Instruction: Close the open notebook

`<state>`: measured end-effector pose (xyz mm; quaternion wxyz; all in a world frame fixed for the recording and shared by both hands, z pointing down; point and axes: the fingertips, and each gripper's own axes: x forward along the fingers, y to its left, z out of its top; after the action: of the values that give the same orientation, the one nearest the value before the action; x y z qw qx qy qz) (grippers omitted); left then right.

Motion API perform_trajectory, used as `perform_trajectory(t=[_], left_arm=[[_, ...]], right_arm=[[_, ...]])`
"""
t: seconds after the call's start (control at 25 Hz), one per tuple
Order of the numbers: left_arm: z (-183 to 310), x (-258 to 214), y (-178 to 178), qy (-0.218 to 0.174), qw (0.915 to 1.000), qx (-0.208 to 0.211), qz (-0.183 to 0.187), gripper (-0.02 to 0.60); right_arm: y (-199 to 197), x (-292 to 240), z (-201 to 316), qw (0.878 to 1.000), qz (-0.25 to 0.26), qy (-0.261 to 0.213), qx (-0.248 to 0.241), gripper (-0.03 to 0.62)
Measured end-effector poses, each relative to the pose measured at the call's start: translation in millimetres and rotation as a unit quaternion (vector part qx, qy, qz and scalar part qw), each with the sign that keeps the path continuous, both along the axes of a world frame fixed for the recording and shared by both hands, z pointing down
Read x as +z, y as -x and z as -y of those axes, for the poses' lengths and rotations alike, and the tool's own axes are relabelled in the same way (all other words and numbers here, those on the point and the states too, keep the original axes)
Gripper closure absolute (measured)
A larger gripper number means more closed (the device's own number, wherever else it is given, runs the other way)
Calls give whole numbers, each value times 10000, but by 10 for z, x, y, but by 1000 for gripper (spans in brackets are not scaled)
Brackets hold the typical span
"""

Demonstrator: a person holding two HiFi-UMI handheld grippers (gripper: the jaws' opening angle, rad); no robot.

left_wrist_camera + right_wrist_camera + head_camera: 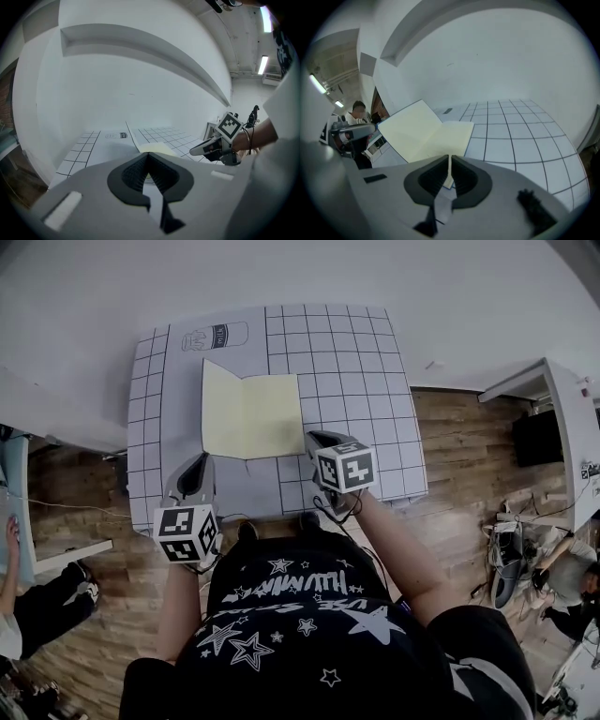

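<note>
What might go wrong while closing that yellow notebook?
The right gripper sits at the notebook's near right corner with jaws together, so it may push the notebook across the table rather than lift a page. The left page looks tilted up and might flop back open. The left gripper is off the notebook, so nothing steadies it.

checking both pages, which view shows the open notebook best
The head view: both pages of the open notebook show from above. The right gripper view shows it slanted, its near corner hidden. The left gripper view shows only a sliver.
</note>
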<state>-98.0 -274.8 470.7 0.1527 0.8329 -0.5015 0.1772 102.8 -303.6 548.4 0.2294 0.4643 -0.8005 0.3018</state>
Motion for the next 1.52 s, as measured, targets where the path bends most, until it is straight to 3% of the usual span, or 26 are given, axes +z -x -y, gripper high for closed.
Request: perform_trajectory(t=[0.36, 0.48, 0.64, 0.76, 0.88, 1.04, 1.24, 1.52], left_arm=[[84, -391, 76, -488, 9984, 141, -241, 572], [129, -388, 112, -467, 9984, 142, -279, 572], [155, -325, 54, -391, 9984, 272, -297, 572], [163, -286, -3, -343, 9983, 362, -302, 572], [176, -284, -54, -334, 9980, 427, -310, 572], [180, -283, -123, -338, 9978, 483, -313, 572], [154, -257, -221, -304, 9977, 541, -289, 572], [98, -179, -309, -187, 9984, 503, -201, 572]], right_arm=[[619, -831, 196, 9901, 508, -1192, -534, 568], [896, -1101, 130, 9789, 814, -1641, -908, 568], [1344, -1263, -82, 9579, 1211, -1836, -1847, 568], [1518, -1168, -178, 9515, 681, -1891, -2329, 568], [1465, -1084, -192, 9490, 40, -2040, -2405, 569], [1153, -933, -184, 9601, -215, -1822, -2110, 569], [696, -515, -172, 9795, -398, -1158, -1599, 568], [447, 88, -202, 9825, -958, -404, -1547, 569]])
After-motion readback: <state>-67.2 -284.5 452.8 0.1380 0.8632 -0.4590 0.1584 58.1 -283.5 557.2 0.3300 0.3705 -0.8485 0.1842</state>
